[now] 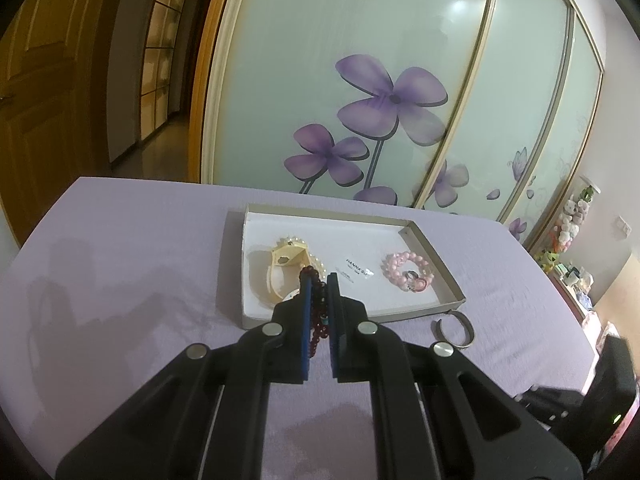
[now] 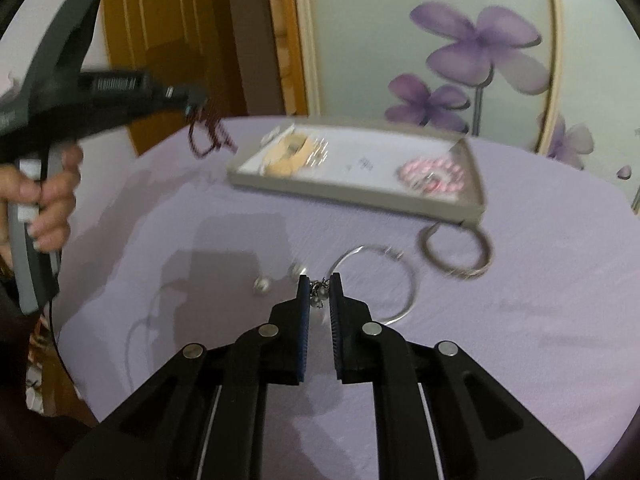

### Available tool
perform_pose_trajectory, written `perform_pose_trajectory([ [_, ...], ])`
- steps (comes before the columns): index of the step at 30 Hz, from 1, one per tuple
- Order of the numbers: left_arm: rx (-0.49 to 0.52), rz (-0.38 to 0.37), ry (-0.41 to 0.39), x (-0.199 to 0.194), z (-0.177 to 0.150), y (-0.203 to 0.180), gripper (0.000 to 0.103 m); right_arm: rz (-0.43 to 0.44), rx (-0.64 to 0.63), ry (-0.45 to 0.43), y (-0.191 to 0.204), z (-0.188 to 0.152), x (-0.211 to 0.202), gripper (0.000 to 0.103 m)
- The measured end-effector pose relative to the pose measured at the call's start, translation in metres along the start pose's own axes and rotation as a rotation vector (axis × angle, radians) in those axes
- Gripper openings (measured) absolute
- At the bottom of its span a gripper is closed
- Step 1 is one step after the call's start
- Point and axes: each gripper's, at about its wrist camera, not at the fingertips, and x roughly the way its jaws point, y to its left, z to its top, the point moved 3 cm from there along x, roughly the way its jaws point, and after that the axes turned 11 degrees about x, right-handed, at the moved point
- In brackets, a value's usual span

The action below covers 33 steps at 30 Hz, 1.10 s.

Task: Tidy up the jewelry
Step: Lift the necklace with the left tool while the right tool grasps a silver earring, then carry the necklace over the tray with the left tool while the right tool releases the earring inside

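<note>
In the left wrist view, a dark red bead bracelet is seen clamped between the nearly closed fingers of the left gripper, held at the near edge of the shallow box on the lilac worktop. The step in hand is judged to be the carrying of this bracelet into the box; a move forward over the rim and a release onto the bare white floor between the pearl and gold pieces on the left and the pink bead bracelet on the right would be called for. A silver bangle lies outside, just beside the box's near right corner.

In the right wrist view, which is blurred, the right gripper is seen with its fingers narrowly parted around a small dark charm piece; whether it is actually gripped cannot be told. A thin hoop and two small beads lie near on the worktop.
</note>
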Motion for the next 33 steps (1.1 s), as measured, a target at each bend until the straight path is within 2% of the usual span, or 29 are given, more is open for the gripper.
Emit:
perform_pose_trajectory([
  [7, 0.004, 0.007, -0.003, -0.001, 0.001, -0.001, 0.007, -0.033, 0.016, -0.091, -0.016, 0.025, -0.015, 0.01],
  [17, 0.008, 0.01, -0.004, 0.002, 0.005, -0.001, 0.008, -0.045, 0.03, -0.145, -0.027, 0.044, -0.016, 0.01],
  [23, -0.005, 0.003, 0.001, 0.018, 0.017, 0.003, 0.008, -0.041, 0.025, -0.151, -0.03, 0.054, -0.007, 0.01],
  [33, -0.001, 0.015, 0.023, 0.068, 0.045, 0.011, 0.008, -0.032, 0.017, -0.144, -0.039, 0.079, 0.019, 0.01],
])
